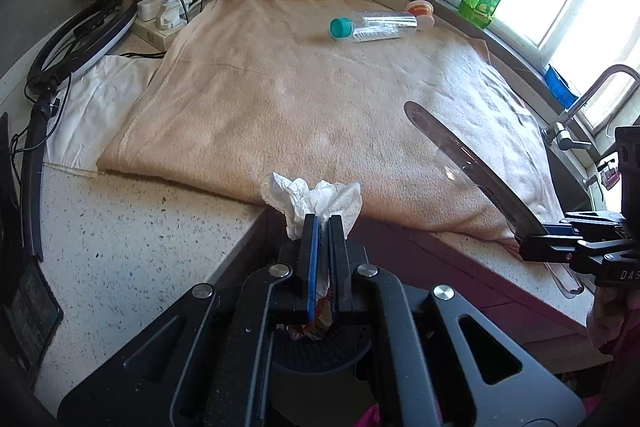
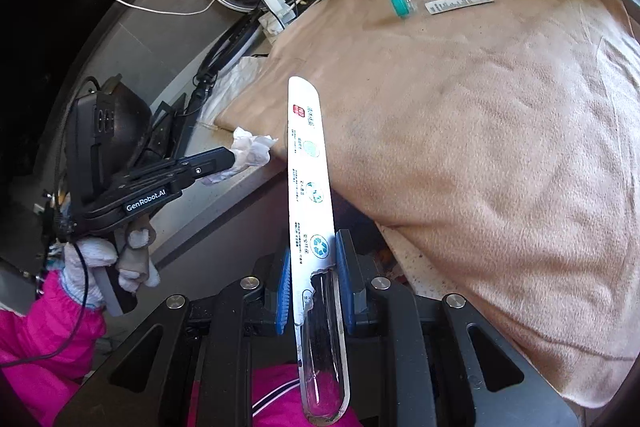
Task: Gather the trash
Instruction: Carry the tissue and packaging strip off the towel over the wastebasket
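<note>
pinching crumpled tissue, long blister pack

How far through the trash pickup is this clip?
Midway. In hand: the left gripper is shut on a crumpled tissue, and the right gripper is shut on a long blister pack. Left: a plastic bottle and a small jar lie on the towel. No bin is visible.

Towel centre open; bottle far edge.
</note>
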A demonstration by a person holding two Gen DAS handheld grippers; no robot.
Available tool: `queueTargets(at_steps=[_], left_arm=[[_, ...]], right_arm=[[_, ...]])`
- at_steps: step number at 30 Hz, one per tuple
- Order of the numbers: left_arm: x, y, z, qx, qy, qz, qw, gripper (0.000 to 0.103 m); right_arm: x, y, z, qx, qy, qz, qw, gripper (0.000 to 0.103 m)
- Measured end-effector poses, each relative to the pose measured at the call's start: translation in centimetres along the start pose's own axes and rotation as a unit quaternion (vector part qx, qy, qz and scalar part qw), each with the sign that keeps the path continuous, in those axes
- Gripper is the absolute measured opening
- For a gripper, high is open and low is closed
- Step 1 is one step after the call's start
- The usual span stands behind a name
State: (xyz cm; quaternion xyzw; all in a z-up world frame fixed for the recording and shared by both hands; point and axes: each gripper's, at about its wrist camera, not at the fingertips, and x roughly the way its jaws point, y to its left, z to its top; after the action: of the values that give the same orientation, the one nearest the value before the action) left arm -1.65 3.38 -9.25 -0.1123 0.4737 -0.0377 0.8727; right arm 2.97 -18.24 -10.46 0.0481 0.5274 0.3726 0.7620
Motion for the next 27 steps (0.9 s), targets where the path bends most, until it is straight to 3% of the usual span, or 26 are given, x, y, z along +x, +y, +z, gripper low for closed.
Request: queueTargets(at_steps=[13,27], left_arm=[[1.7,-0.1,-5.2,-0.009,0.048,-0.008,0.9988,0.002],[7.2,1.1,-10.9,-0.022,0.128,-0.004,0.9915,0.002]], right_arm=[[2.6,0.8,-4.1,0.014,0.048,0.0,0.999,0.018],[8.6,0.2,-7.1,0.032,0.121,-0.034,0.992,0.018]])
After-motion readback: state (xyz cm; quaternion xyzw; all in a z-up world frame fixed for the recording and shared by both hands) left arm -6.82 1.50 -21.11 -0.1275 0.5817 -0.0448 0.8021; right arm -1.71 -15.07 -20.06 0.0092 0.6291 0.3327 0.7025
